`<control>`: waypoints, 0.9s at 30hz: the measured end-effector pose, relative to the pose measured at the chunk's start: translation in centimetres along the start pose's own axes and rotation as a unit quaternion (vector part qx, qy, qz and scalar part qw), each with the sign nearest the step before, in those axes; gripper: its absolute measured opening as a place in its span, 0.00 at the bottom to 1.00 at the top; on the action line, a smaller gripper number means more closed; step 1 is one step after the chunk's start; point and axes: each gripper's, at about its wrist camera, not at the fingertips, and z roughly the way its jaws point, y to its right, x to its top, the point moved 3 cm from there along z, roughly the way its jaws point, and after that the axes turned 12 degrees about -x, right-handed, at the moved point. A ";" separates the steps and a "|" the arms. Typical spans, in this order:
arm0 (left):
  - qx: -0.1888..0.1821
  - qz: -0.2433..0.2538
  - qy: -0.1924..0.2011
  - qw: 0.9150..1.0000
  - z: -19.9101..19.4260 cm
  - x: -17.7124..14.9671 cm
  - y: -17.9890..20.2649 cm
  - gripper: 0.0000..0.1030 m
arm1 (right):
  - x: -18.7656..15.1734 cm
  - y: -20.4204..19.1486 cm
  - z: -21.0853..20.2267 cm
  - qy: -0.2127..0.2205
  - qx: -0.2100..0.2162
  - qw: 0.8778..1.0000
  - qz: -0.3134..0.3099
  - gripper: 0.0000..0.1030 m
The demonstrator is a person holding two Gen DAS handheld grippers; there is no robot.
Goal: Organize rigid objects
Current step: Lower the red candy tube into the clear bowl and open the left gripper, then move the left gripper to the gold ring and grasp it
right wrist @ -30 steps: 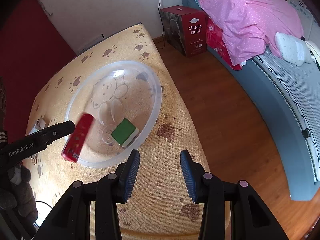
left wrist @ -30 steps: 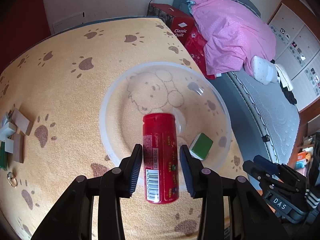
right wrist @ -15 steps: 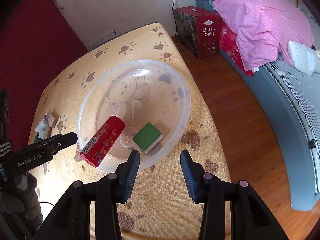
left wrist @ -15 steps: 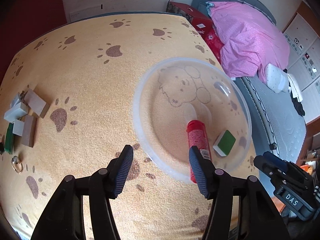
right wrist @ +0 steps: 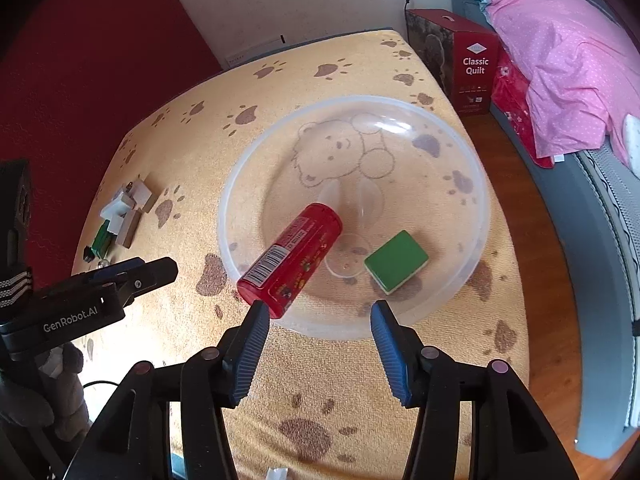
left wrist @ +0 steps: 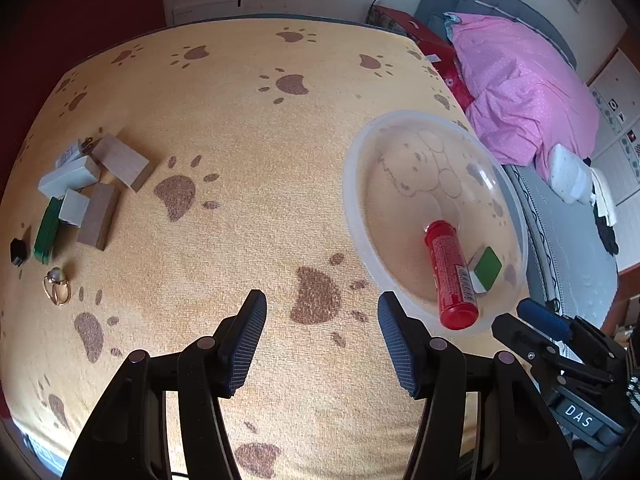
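Note:
A red cylindrical bottle (left wrist: 450,272) (right wrist: 292,260) lies on its side in the clear plastic bowl (left wrist: 349,184) (right wrist: 222,216), with a green-topped block (left wrist: 488,268) (right wrist: 396,264) beside it. My left gripper (left wrist: 320,298) stands open over bare cloth left of the bowl, with nothing between its fingers. My right gripper (right wrist: 319,308) hovers at the bowl's near rim; its jaws are opening and hold nothing. A pile of wooden, white and green blocks (left wrist: 92,184) (right wrist: 124,212) lies at the far left, with a ring (left wrist: 58,284) near it.
The table wears an orange paw-print cloth (left wrist: 240,120). A small black piece (left wrist: 18,250) sits by the pile. Right of the table are wood floor (right wrist: 520,184), a red quilt box (right wrist: 474,64) and a bed with a pink quilt (right wrist: 560,60).
The left gripper let go of the red bottle, which now lies in the bowl, and moved left with wider jaws. The right gripper came closer to the bowl and widened its jaws.

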 end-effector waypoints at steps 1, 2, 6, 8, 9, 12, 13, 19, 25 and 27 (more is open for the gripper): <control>0.001 -0.003 0.001 1.000 -0.2 -0.1 -0.3 0.57 | 0.1 -0.3 0.2 -0.001 -0.001 1.000 -0.002 0.55; 0.003 -0.007 0.002 1.000 -0.4 -0.2 -0.6 0.57 | 0.1 -0.5 0.3 -0.003 -0.002 1.000 -0.003 0.55; 0.011 -0.021 0.006 1.000 -1.3 -0.7 -1.9 0.57 | 0.2 -0.9 0.9 -0.008 -0.014 1.000 -0.007 0.56; 0.015 -0.029 0.008 0.999 -1.6 -0.9 -2.6 0.57 | 0.3 -0.9 1.0 -0.009 -0.018 1.000 -0.004 0.60; 0.016 -0.033 0.009 0.999 -1.8 -1.0 -2.9 0.57 | 0.2 -0.8 1.0 -0.008 -0.022 1.000 -0.003 0.62; 0.019 -0.043 0.010 0.999 -2.2 -1.2 -3.7 0.57 | 0.2 -0.5 0.7 -0.004 -0.032 0.999 0.003 0.63; 0.019 -0.045 0.011 0.999 -2.3 -1.4 -4.0 0.57 | 0.2 -0.4 0.6 -0.001 -0.037 0.999 0.007 0.64; 0.015 -0.046 0.009 0.999 -2.5 -1.7 -4.4 0.57 | 0.4 1.7 -0.3 0.010 -0.074 0.996 0.043 0.66; 0.011 -0.043 0.007 0.999 -2.7 -1.7 -4.6 0.57 | 0.5 4.9 0.0 0.004 -0.110 0.989 0.099 0.66; 0.011 -0.043 0.005 0.999 -2.8 -1.8 -4.7 0.57 | 0.4 5.3 0.3 -0.002 -0.110 0.988 0.111 0.66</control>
